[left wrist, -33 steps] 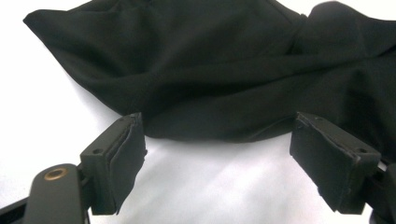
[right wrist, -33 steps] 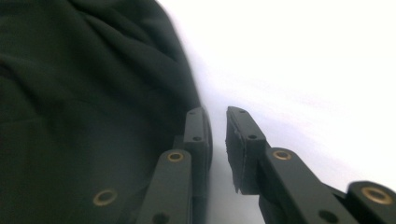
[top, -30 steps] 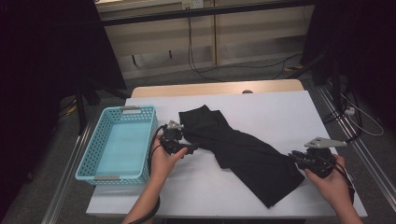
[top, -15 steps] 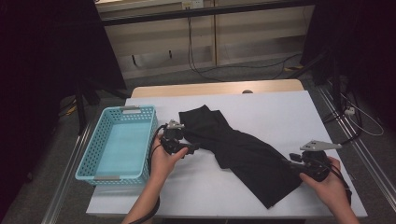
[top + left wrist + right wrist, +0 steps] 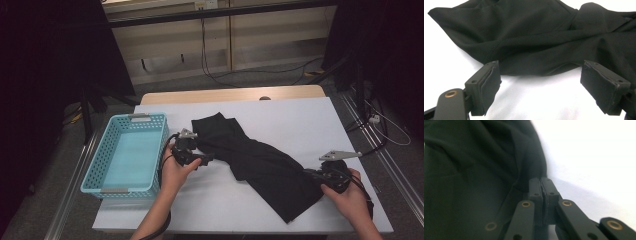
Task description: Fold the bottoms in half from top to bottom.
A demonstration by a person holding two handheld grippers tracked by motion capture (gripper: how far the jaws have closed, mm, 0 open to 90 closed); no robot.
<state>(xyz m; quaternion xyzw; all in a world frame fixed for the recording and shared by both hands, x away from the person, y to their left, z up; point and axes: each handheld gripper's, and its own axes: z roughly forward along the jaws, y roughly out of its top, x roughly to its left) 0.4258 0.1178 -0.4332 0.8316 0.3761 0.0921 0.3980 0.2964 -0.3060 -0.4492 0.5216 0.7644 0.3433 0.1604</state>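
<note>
High view: black cloth (image 5: 260,162) lies across the worktop (image 5: 310,125), between your grippers; basket (image 5: 127,152) sits outboard of the left one.

Left gripper view: left gripper (image 5: 541,82) gapes wide, cloth hem just ahead, not gripped.

Right gripper view: right gripper (image 5: 543,191) has just snapped closed at the cloth edge; whether it caught fabric, can't tell.

Step looks like corner pickup. Next: push left forward, close on the hem.

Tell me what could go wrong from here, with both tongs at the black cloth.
The right tongs are shut at the very edge of the black cloth; whether fabric is pinched is unclear, so a lift may slip free. The left tongs stand open just short of the hem; closing there may miss it.
</note>
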